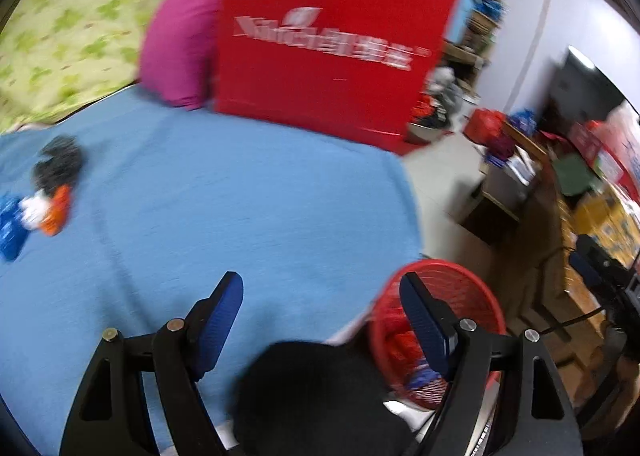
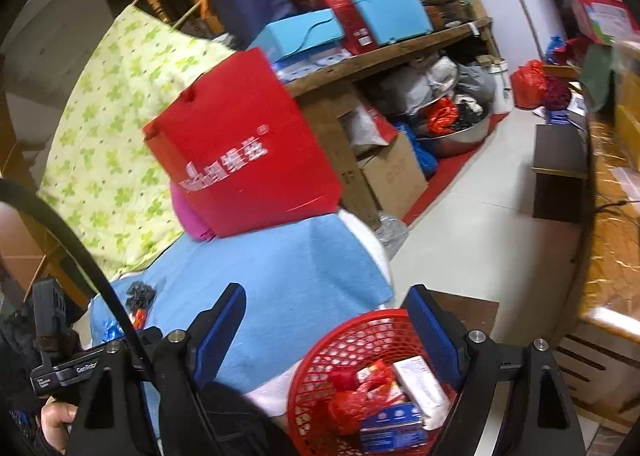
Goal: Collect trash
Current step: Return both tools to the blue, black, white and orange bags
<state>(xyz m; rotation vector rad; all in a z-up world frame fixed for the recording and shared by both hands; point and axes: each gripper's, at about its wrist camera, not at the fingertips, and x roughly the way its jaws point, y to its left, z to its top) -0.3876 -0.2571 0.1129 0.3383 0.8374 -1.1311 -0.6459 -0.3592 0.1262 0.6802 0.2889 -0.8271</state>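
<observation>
A red mesh basket (image 2: 320, 352) stands beside the bed's near corner and holds a red wrapper (image 2: 356, 392), a white box (image 2: 420, 380) and a blue box (image 2: 392, 424). It also shows in the left wrist view (image 1: 476, 296). On the blue blanket (image 1: 224, 208) at the far left lies a small pile of trash: a black crumpled piece (image 1: 60, 164), a white scrap (image 1: 34, 208), an orange wrapper (image 1: 60, 210) and a blue wrapper (image 1: 10, 228). My left gripper (image 1: 322, 288) is open and empty above the blanket's near edge. My right gripper (image 2: 328, 300) is open and empty above the basket.
A red paper bag (image 1: 332, 40) stands at the blanket's far end beside a pink pillow (image 1: 180, 48). A green-patterned quilt (image 1: 68, 24) lies behind. Cluttered wooden shelves (image 2: 400, 48) with boxes and bags line the wall. A wooden counter (image 2: 612, 216) runs along the right, across a pale tiled floor (image 2: 460, 224).
</observation>
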